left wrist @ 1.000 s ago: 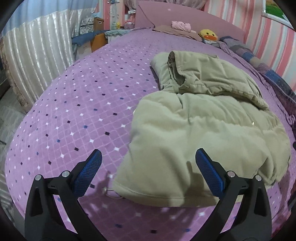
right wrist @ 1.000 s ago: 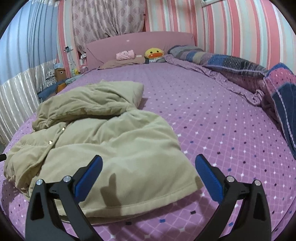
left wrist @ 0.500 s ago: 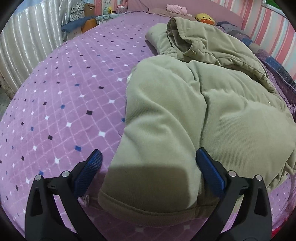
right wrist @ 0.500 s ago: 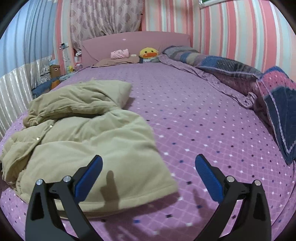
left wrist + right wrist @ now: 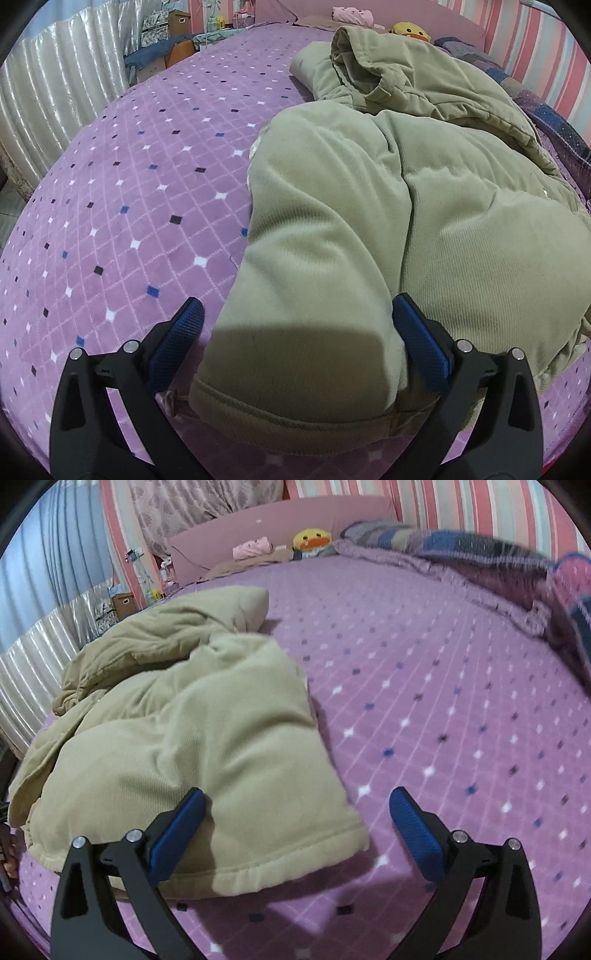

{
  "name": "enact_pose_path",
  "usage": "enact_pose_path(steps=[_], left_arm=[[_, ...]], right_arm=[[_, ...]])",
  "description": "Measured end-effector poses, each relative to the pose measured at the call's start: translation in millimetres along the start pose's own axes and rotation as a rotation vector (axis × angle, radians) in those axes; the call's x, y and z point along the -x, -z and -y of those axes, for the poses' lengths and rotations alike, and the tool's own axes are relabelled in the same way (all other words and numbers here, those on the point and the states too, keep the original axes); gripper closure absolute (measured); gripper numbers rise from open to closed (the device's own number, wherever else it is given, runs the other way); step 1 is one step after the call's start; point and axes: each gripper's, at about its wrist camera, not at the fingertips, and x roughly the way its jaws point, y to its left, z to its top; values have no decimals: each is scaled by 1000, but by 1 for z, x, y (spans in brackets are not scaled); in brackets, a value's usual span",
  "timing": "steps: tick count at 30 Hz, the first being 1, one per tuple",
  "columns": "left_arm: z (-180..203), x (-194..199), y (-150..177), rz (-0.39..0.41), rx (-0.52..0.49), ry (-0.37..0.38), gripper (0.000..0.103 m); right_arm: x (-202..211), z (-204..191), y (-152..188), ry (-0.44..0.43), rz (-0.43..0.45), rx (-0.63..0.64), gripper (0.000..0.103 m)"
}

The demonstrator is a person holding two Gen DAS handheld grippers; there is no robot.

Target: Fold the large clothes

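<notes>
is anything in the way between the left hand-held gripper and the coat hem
Nothing visible. The left hand-held gripper is open, its fingers straddling the near hem of the beige coat, with only purple bedspread beside it. The right hand-held gripper, also open, has the coat's corner between its fingers, equally unobstructed.

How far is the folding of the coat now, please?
Early stage. The padded khaki corduroy coat lies roughly bunched on the purple diamond-patterned bedspread. The left gripper is open around its hem; the right gripper is open at the other corner. Grasping and folding remain.
</notes>
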Motion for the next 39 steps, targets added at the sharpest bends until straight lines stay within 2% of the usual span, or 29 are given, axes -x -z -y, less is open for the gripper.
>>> enact_pose_path(steps=[4,8,11,14,16,18,19,20,23,29,34,39], left_arm=[[11,6,1,4,-15,8,3],[25,12,4,10,-28,43,5],[28,14,5,4,-15,84,12],[30,15,7,-9,-22,118,25],[31,17,5,-21,-23,150,43],[34,21,3,-22,-28,164,55],[34,22,3,-20,-28,170,63],[34,24,2,-20,-25,180,67],[27,37,1,-16,-5,242,74],[28,52,-15,-14,-15,316,76],[33,60,-25,-24,-50,300,78],[37,75,-46,1,-51,337,79]], right_arm=[[-8,13,5,-78,-43,-91,4],[-7,4,6,-128,-50,-79,27],[-9,-1,5,-133,-49,-76,36],[-12,-5,4,-158,-60,-85,51],[-11,-11,2,-157,-63,-62,60],[-8,-16,0,-150,-63,-44,72],[-6,-19,-2,-143,-62,-31,74],[-3,-22,-3,-141,-61,-21,78],[4,-20,-8,-163,-59,-40,80],[5,-27,-20,-162,-75,-20,81],[13,-31,-34,-189,-58,-26,82],[27,-48,-63,-235,5,-6,82]])
